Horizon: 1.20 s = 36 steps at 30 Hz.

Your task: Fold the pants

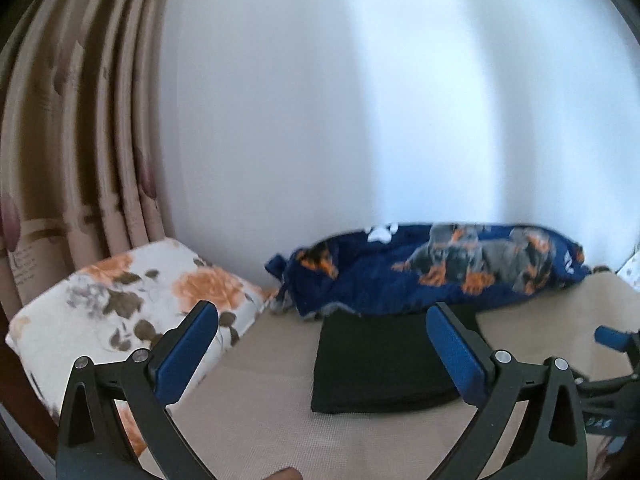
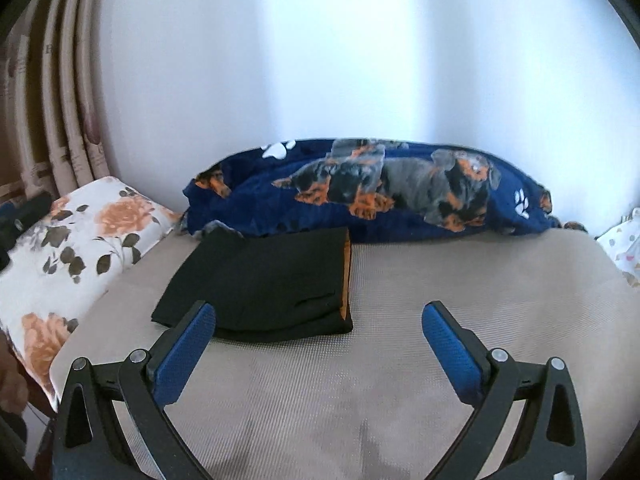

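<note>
Right wrist view: we're holding both grippers point(image 2: 318, 332) wide & empty, pants point(image 2: 260, 280) folded at 11 o'clock, pulling off w/o snagging.

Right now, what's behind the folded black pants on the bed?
Behind the folded black pants a navy fleece blanket printed with dogs lies bunched against the white wall. Whatever sits under the blanket is covered.

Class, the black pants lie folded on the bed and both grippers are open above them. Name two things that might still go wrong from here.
1. The folded pants rest against the dog-print blanket; tugging that blanket might undo the fold.
2. The left gripper and right gripper stand open and empty close to the pants; a low sweep might snag the top layer.
</note>
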Each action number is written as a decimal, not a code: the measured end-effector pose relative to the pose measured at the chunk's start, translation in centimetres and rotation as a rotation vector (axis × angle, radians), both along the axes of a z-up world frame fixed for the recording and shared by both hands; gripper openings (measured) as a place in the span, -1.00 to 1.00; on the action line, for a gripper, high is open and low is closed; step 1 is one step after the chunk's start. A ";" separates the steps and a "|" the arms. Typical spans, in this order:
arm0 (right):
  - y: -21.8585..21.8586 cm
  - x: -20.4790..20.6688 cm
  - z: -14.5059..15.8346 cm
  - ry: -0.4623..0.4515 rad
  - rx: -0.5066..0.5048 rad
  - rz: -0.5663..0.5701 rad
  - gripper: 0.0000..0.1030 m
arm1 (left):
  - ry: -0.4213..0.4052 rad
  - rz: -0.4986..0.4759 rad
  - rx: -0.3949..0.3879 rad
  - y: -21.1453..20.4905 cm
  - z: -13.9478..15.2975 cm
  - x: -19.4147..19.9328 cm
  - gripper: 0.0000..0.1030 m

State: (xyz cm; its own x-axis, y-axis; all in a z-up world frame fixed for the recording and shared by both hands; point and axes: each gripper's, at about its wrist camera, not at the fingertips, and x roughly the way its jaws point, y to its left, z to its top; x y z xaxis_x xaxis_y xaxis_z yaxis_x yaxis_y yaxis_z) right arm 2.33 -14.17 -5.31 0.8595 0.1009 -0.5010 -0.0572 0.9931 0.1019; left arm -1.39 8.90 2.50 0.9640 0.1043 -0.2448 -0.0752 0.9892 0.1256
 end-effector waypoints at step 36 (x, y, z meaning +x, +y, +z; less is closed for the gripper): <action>-0.1 -8.6 0.3 -0.033 -0.070 -0.032 1.00 | 0.168 -0.130 -0.021 -4.1 -3.4 -3.1 1.00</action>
State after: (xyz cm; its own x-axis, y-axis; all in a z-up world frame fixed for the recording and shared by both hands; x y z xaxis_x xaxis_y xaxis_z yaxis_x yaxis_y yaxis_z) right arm -6.25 -14.28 -5.04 0.8779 0.0386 -0.4773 -0.0274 0.9992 0.0304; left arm -4.44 4.75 -0.85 0.9143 -0.0250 -0.4043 0.0735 0.9918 0.1049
